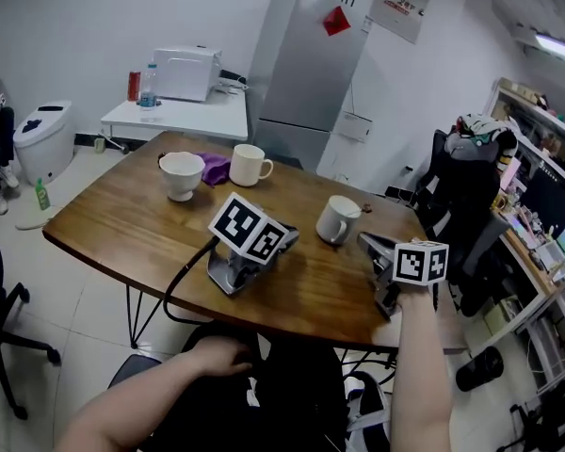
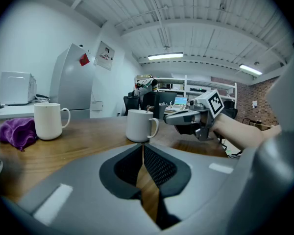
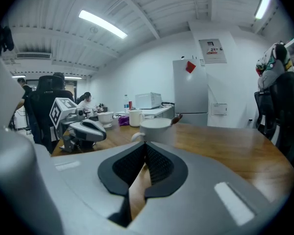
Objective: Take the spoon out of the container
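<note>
Spoon (image 3: pixel 176 118) stood in the white mug (image 3: pixel 156 130), its handle leaning toward two o'clock, at twelve o'clock just beyond the right gripper (image 3: pixel 146 148), which looked the nearer. That gripper and the left gripper (image 2: pixel 143 148) were both clenched on nothing.

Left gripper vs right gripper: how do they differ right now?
The left gripper lies on the table unheld, with the left hand down in the lap; the right gripper is held in a hand. The right gripper is close up to the mug with the spoon; the left gripper is farther from it. Shared: both have jaws shut, empty, and point at that mug.
</note>
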`<state>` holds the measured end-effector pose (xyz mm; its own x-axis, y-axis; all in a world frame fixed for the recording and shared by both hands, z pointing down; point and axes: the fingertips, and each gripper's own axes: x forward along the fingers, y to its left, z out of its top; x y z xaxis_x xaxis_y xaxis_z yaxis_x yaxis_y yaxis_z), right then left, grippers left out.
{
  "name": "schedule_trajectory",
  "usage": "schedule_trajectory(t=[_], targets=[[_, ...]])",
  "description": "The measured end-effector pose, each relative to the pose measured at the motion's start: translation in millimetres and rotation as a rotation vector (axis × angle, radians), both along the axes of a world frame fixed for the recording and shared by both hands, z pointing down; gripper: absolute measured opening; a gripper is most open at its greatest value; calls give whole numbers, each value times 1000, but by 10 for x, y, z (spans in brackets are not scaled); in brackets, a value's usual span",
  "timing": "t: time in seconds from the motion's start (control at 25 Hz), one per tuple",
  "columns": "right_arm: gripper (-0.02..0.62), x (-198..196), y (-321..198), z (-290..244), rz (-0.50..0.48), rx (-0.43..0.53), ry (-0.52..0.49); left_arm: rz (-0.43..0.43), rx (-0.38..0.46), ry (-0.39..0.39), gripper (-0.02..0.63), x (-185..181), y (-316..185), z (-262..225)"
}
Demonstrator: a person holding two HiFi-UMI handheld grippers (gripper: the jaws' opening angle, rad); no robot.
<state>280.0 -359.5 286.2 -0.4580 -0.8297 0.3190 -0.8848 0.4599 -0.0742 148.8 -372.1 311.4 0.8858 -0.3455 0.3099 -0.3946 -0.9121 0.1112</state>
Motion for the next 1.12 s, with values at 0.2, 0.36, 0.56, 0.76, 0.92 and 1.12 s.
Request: schedule_trajectory(t=[0.2, 0.36, 0.56, 0.76, 0.92, 1.12], targets=[[8, 251, -184, -168, 118, 26, -90, -3, -2, -1, 11, -16, -19, 20], [39, 409, -289, -290, 185, 49, -165, -1, -1, -1, 11, -1, -11, 16], [86, 435, -433, -358, 217, 62, -217, -3, -2, -3, 11, -14, -16, 27], [87, 420, -547, -327, 235, 55, -206, -2, 0, -2, 11, -22, -19, 27], [84, 399, -593, -318, 229, 47, -214, -3, 0, -1, 11, -11, -21, 12], [55, 390, -617, -321, 230, 49, -217, -2, -1, -1, 11, -6, -11, 19]])
